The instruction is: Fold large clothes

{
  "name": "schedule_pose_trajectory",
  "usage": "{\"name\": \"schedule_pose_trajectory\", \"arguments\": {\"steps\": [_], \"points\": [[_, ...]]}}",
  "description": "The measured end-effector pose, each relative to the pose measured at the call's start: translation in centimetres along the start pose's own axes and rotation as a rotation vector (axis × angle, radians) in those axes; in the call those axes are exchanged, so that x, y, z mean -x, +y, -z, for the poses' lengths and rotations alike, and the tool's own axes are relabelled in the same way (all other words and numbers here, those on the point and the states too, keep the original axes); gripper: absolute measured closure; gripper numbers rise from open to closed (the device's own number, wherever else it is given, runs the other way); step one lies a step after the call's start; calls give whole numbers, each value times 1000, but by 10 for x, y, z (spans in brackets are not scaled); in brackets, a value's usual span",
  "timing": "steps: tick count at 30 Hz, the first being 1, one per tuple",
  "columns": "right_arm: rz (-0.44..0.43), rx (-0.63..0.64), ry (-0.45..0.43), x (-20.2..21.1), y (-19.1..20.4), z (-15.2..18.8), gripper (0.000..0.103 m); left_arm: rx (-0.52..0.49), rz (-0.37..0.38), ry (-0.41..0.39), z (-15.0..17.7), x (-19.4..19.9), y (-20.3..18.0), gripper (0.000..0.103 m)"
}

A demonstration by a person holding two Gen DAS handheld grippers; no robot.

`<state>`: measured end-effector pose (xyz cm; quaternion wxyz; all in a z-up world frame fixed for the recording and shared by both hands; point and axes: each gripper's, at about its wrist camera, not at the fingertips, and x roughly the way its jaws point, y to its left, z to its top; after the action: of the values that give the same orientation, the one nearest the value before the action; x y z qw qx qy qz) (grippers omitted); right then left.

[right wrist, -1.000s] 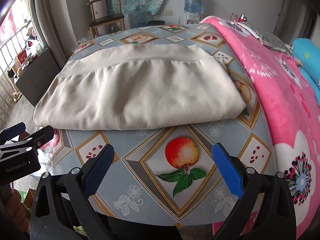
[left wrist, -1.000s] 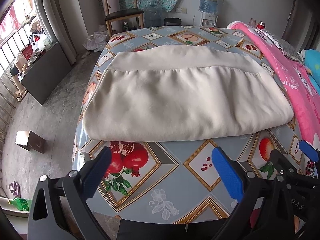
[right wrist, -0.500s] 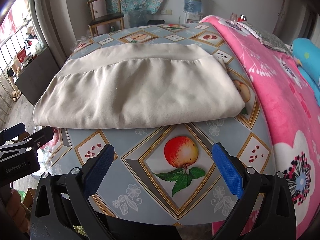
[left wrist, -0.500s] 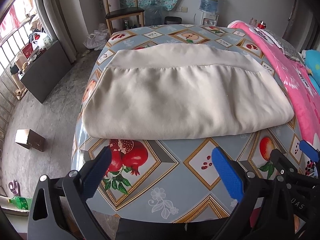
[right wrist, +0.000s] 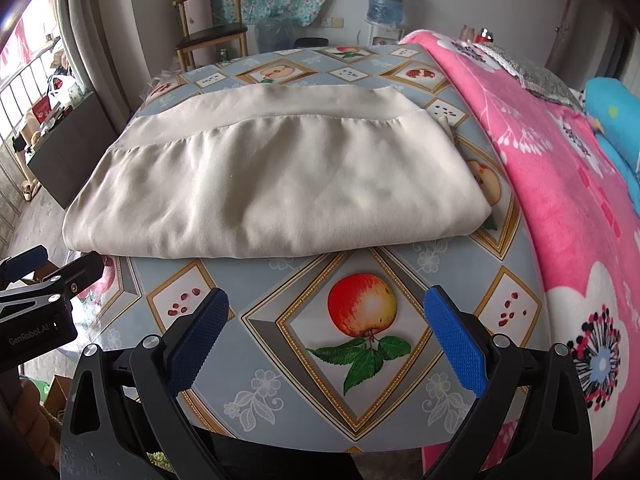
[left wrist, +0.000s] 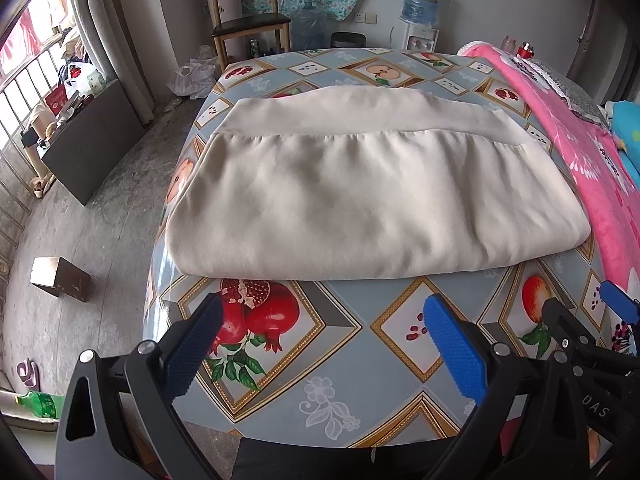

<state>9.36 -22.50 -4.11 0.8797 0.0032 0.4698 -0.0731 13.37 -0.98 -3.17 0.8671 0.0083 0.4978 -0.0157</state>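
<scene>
- Left wrist view: left gripper (left wrist: 322, 338) spread wide, empty, over the table (left wrist: 340, 380) near edge. Folded beige garment (left wrist: 360, 196) lies straight ahead, long axis crosswise.
- Right wrist view: right gripper (right wrist: 326, 334) likewise spread, empty; garment (right wrist: 276, 184) ahead, its near-right corner closest to this gripper.

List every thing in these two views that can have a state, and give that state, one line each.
Beige garment: folded, lying flat on the tablecloth, nothing gripping it.
Left tool: open, empty, short of the garment.
Right tool: open, empty, short of the garment.
Fruit-print tablecloth: spread flat under the garment.
Pink blanket: spread beside the tablecloth.
Wooden chair: upright, a white box on its seat.
</scene>
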Motion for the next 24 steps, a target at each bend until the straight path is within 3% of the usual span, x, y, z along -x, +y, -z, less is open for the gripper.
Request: {"name": "schedule_pose_trajectory", "arguments": {"steps": [24], "points": [[9, 12, 5, -3, 1, 0, 8, 5, -2, 3, -2, -1, 2, 4]]}}
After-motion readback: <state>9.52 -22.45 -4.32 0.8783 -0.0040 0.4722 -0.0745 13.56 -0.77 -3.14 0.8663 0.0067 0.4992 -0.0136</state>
